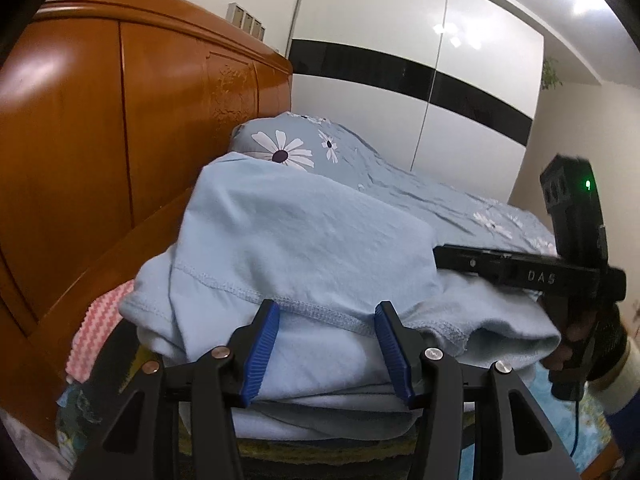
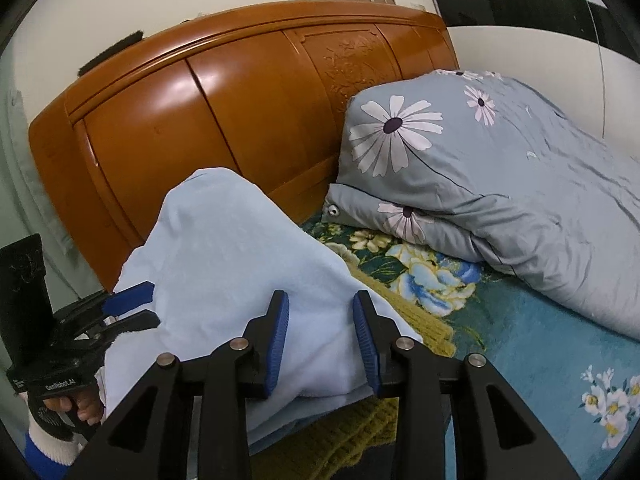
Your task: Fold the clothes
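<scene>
A folded light blue garment (image 1: 288, 248) lies in a thick bundle on the bed, also in the right wrist view (image 2: 240, 264). My left gripper (image 1: 326, 312) is open, its blue pads either side of the garment's stitched hem. My right gripper (image 2: 321, 300) is open too, its pads straddling the garment's near edge. The right gripper's body (image 1: 572, 264) shows at the right of the left wrist view. The left gripper (image 2: 136, 306) shows at the left of the right wrist view, fingers apart against the cloth.
An orange wooden headboard (image 2: 224, 112) stands behind the garment. A blue daisy-print quilt (image 2: 500, 168) is heaped to the right. A mustard knitted item (image 2: 416, 320) and a floral sheet (image 2: 540, 360) lie underneath. A pink-striped cloth (image 1: 100, 336) lies at the left.
</scene>
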`<state>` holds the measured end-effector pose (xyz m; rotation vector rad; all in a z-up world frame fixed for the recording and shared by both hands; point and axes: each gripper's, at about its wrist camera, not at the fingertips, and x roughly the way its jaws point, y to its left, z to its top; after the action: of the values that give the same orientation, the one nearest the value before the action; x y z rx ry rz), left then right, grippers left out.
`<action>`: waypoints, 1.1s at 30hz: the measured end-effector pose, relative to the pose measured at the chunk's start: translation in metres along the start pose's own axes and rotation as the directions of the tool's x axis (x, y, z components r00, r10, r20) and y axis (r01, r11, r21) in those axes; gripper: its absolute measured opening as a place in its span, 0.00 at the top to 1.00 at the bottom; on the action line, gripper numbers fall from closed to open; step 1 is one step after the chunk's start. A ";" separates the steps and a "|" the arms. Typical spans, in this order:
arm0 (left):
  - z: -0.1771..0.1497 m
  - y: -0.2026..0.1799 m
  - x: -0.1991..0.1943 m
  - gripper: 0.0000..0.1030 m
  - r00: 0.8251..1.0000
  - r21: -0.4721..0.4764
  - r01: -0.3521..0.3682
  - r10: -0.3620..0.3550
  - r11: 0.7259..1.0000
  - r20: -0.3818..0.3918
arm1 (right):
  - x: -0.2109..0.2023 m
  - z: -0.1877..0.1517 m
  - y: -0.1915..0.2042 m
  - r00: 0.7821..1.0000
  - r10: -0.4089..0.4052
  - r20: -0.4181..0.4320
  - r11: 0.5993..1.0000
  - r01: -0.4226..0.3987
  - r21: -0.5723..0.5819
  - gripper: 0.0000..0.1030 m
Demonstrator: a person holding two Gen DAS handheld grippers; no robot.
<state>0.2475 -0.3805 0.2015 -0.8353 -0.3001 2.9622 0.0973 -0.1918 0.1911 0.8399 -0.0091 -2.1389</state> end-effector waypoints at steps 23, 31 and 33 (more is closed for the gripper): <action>-0.009 0.003 -0.037 0.34 0.996 -0.075 -0.075 0.078 0.994 0.039 | -0.045 -0.051 0.063 0.996 0.081 0.047 0.989 -0.074 -0.129 0.59; -0.050 -0.021 -0.068 0.26 0.987 -0.058 -0.119 0.125 0.991 0.101 | -0.073 -0.102 0.079 0.993 0.050 0.106 0.995 -0.040 -0.093 0.54; -0.062 -0.022 -0.069 0.25 0.988 -0.067 -0.121 0.127 0.990 0.087 | -0.068 -0.118 0.083 0.996 0.018 0.093 0.996 -0.010 -0.086 0.54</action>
<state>0.3392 -0.3551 0.1893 -0.7519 -0.3584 3.1281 0.2519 -0.1683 0.1608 0.6880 0.0275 -2.1477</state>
